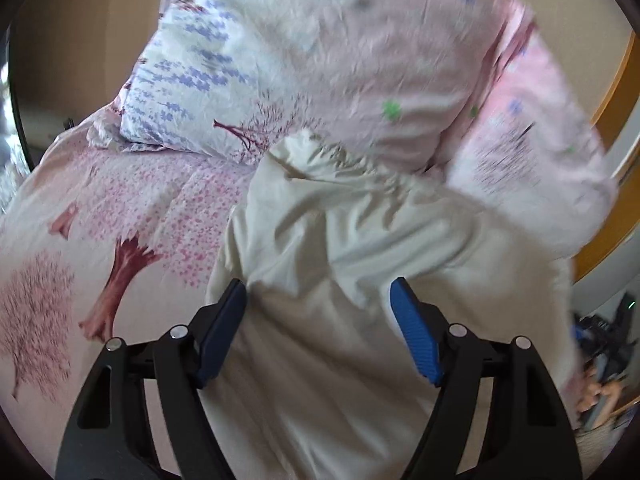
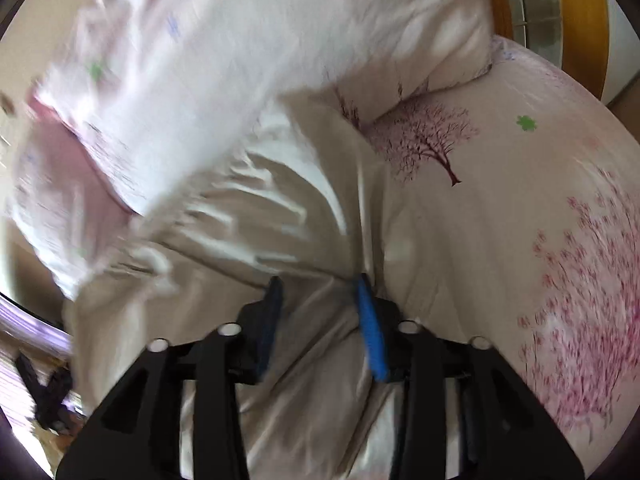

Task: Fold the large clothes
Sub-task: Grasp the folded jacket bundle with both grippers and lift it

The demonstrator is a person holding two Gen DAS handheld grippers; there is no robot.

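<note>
- Left wrist view, far left of frame: bedsheet point(image 1: 100, 216) w/ pink tree print, lying flat.
- Upper left-centre: pillow point(image 1: 192, 80) w/ purple flower print resting on the sheet, next to a bigger pale pink pillow point(image 1: 360, 68), blurred.
- Centre to lower centre: cream garment point(image 1: 340, 280), crumpled, lying on the bed & running under my left gripper point(image 1: 318, 296).
- My left gripper's fingers are spread wide, blue pads point(image 1: 416, 340) apart, cloth seen between them but nothing pinched.
- Far right edge: wooden frame point(image 1: 616, 100); lower right corner too blurred to tell what's there.
- Right wrist view, left & upper centre: pale pink pillow point(image 2: 240, 60), v. blurred.
- Centre: cream garment point(image 2: 260, 208), heavy creases, bunched toward my right gripper point(image 2: 320, 284).
- My right gripper's fingers are drawn in partway w/ a fold of cloth between them; can't tell if they actually pinch it.
- Right side: bedsheet point(image 2: 520, 200) w/ tree print.
</note>
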